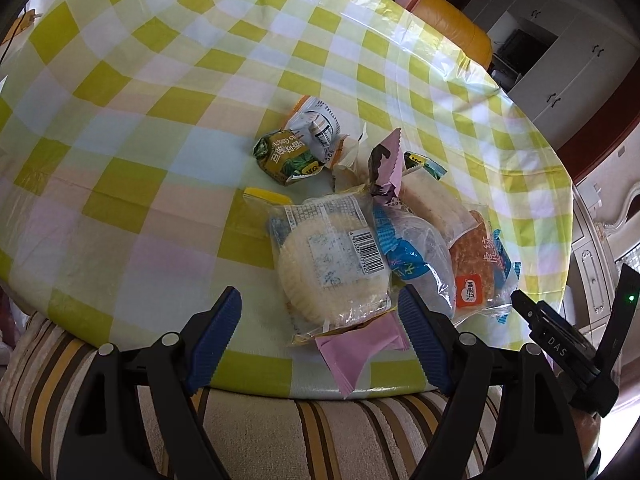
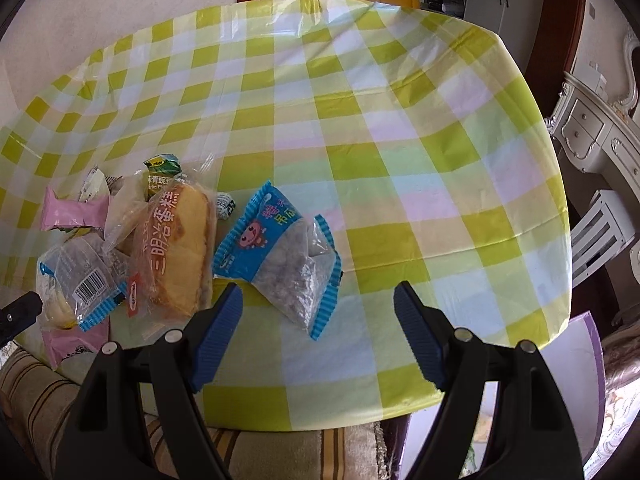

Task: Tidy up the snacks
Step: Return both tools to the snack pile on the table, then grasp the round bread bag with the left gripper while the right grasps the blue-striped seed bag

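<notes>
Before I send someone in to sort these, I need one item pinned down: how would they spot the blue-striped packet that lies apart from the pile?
Start at the checked tablecloth and find the snack pile near its front edge. Just right of the orange sponge-cake packet lies the blue-striped packet, alone on bare cloth. Only it shows a pink cartoon creature and grey contents through a clear window.

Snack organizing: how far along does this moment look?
Barely begun. Done: nothing sorted; the snack pile lies jumbled near the table edge, with only the blue packet lying apart. In hand: nothing; left gripper and right gripper hover open, empty. Left: every packet.
</notes>
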The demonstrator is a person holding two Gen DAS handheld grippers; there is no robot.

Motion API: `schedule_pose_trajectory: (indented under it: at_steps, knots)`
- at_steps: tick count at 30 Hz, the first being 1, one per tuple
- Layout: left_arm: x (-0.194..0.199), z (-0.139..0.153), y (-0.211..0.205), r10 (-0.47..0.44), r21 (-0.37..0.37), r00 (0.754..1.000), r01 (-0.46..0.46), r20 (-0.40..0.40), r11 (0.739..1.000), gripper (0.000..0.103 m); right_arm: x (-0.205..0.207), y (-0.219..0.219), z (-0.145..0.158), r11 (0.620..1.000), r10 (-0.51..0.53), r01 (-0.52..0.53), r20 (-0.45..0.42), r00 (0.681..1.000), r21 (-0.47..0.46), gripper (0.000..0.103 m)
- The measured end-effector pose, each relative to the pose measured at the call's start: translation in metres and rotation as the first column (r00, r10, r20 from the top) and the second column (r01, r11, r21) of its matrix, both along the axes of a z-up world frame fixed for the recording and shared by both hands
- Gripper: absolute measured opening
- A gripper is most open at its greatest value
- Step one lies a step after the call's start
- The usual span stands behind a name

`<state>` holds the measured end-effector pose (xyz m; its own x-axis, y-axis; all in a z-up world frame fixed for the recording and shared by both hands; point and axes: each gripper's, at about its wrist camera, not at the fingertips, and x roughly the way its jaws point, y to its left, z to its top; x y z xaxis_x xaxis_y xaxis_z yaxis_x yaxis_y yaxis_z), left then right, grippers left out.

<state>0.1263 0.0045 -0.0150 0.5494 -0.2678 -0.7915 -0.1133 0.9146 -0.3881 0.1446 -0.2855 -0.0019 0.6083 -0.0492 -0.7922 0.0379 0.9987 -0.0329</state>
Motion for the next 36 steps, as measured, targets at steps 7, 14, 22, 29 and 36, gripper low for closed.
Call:
schedule_pose_trajectory:
  at_steps: [7,14,22,29,36]
  knots:
    - [0.015,-0.012,-0.007,-0.023,0.025,0.999,0.024,-0.045,0.999,0.079,0.017,0.015,-0.004,0.985,0.103,-0.103,-0.006,0.995,-0.136,0.079]
    - [0.031,-0.017,-0.016,-0.041,0.064,0.998,0.045,-0.055,0.997,0.085,0.038,0.021,-0.01,0.976,0.167,-0.171,-0.041,0.985,-0.138,0.086]
    - [0.039,-0.019,-0.019,-0.057,0.078,0.997,0.06,-0.045,0.995,0.08,0.059,0.015,-0.026,0.977,0.182,-0.192,-0.11,0.977,-0.096,0.086]
    - [0.039,-0.017,-0.021,-0.072,0.072,0.997,0.074,-0.033,0.995,0.064,0.053,0.006,-0.035,0.987,0.161,-0.162,-0.135,0.978,0.003,0.056]
    - [0.029,-0.012,-0.009,-0.019,0.041,1.0,0.019,-0.002,0.999,0.061,0.042,0.003,-0.027,0.99,0.138,-0.138,-0.104,0.985,0.0,0.052]
